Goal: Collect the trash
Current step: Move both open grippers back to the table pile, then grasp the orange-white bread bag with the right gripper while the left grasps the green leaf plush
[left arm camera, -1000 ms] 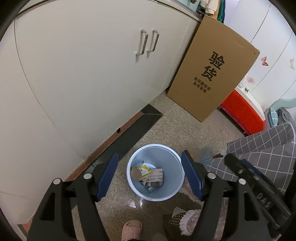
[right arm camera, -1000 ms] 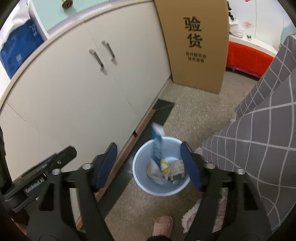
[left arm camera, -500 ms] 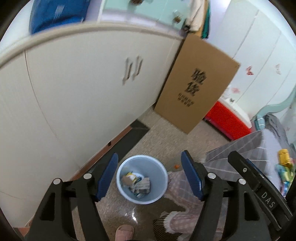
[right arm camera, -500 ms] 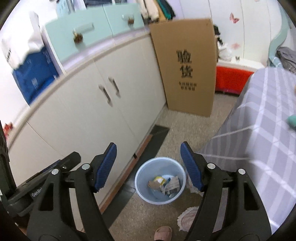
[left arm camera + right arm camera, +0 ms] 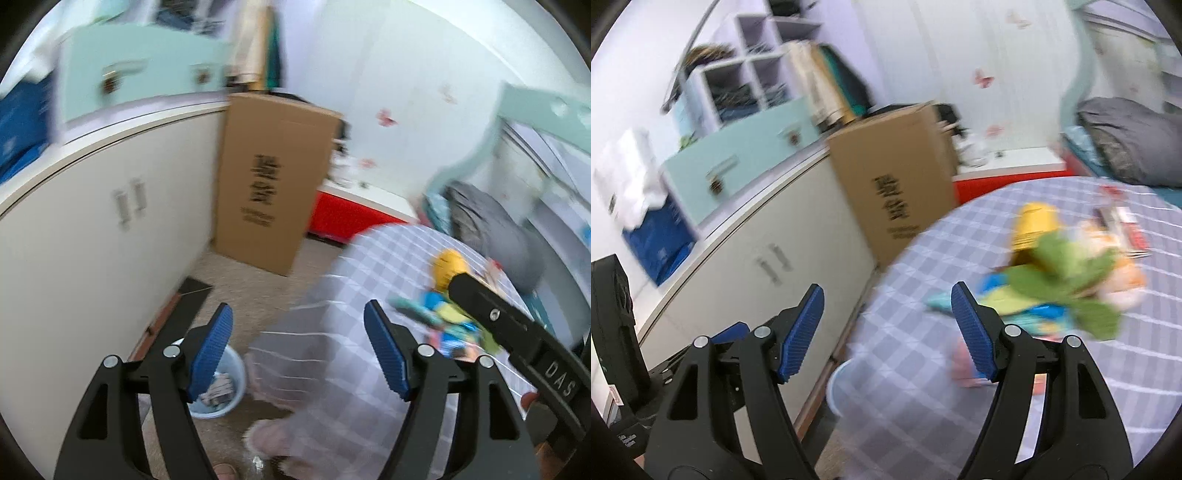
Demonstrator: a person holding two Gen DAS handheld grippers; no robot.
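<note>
A light blue trash bin [image 5: 225, 387] with paper scraps inside stands on the floor by the white cabinet; in the right wrist view only its rim [image 5: 836, 373] shows past the bed edge. A blurred pile of colourful wrappers [image 5: 1060, 280] lies on the grey checked bed cover [image 5: 916, 369]; it also shows in the left wrist view [image 5: 443, 310], with a yellow packet [image 5: 448, 264]. My left gripper [image 5: 298, 350] is open and empty, high above the floor. My right gripper [image 5: 887, 336] is open and empty, above the bed's edge, left of the pile.
A tall cardboard box [image 5: 273, 184] leans against the white cabinet [image 5: 92, 240]. A red low unit [image 5: 347, 218] stands behind the bed. A grey pillow [image 5: 1126, 144] lies at the bed's far end. A slippered foot [image 5: 225, 470] shows at the bottom.
Both grippers rose and swung right, from above the bin toward the bed. The bin moved to the lower left of both views. The wrapper pile came into view.
</note>
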